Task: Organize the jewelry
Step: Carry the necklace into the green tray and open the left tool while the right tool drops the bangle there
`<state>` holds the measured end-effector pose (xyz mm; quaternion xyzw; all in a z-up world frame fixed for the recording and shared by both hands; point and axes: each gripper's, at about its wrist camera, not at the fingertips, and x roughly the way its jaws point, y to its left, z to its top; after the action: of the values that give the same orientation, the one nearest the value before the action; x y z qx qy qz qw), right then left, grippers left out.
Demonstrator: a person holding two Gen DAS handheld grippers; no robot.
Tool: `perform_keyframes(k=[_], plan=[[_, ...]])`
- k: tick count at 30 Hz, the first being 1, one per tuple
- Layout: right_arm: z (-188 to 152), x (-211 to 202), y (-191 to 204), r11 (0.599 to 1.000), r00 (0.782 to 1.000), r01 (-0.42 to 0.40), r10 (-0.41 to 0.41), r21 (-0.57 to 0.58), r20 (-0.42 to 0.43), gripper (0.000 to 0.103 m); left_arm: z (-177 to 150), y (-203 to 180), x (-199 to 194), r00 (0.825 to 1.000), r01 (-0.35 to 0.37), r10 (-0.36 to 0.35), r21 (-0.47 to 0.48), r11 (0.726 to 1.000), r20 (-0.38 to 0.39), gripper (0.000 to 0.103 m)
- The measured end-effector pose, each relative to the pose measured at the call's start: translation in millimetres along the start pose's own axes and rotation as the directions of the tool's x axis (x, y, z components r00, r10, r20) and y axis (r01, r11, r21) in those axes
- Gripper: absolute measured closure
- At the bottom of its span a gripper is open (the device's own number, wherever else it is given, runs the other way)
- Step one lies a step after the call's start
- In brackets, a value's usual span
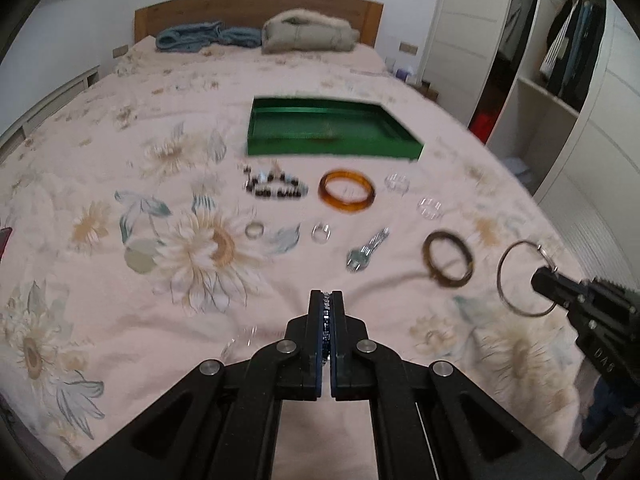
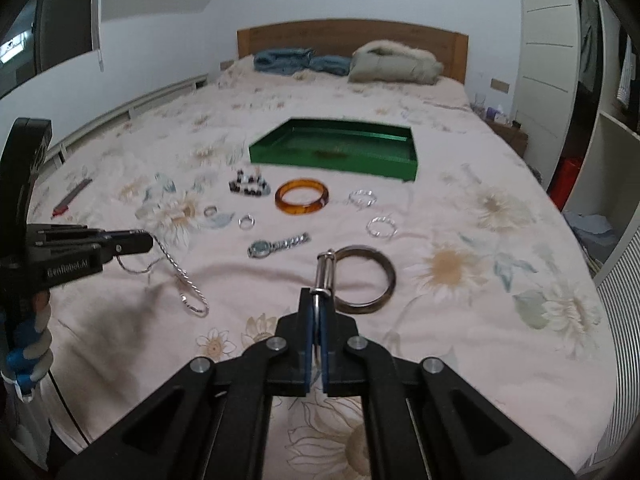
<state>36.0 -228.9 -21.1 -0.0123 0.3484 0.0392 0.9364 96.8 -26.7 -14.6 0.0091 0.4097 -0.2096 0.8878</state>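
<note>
My left gripper (image 1: pixel 327 294) is shut on a twisted silver chain bracelet (image 1: pixel 326 312); in the right wrist view the left gripper (image 2: pixel 148 242) shows at the left, with the chain (image 2: pixel 188 288) dangling from it above the bedspread. My right gripper (image 2: pixel 319 292) is shut on a thin silver hoop bangle (image 2: pixel 325 270), seen edge-on; in the left wrist view the right gripper (image 1: pixel 538 280) holds the hoop (image 1: pixel 505 280) up as a full ring. An open green tray (image 1: pixel 332 148) (image 2: pixel 332 160) lies further up the bed.
On the floral bedspread lie an amber bangle (image 2: pixel 302 196), a beaded bracelet (image 2: pixel 248 184), a watch (image 2: pixel 276 246), a dark bangle (image 2: pixel 390 276), and several small rings (image 2: pixel 246 222). Folded clothes (image 2: pixel 394 62) sit by the headboard. An open wardrobe (image 1: pixel 560 60) stands at the right.
</note>
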Motion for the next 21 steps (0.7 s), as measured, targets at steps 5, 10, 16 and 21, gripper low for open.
perform_keyframes(k=[5, 10, 16, 21], plan=[[13, -25, -2, 1.000, 0.998, 0.002, -0.001, -0.007, 0.055, 0.101, 25, -1, -26, 0.998, 0.031, -0.031, -0.011, 0.999, 0.052, 0.101], [39, -40, -1, 0.998, 0.994, 0.033, -0.028, -0.049, 0.110, 0.101, 61, -2, -47, 0.994, 0.026, -0.026, 0.003, 1.000, 0.105, 0.101], [93, -42, -13, 0.993, 0.980, 0.089, -0.073, -0.079, 0.187, 0.101, 130, -2, -55, 0.986, -0.002, -0.001, 0.013, 1.000, 0.168, 0.101], [149, -14, -32, 0.985, 0.968, 0.148, -0.126, -0.087, 0.217, 0.101, 193, 1, -34, 0.982, -0.031, 0.028, 0.012, 0.999, 0.187, 0.101]])
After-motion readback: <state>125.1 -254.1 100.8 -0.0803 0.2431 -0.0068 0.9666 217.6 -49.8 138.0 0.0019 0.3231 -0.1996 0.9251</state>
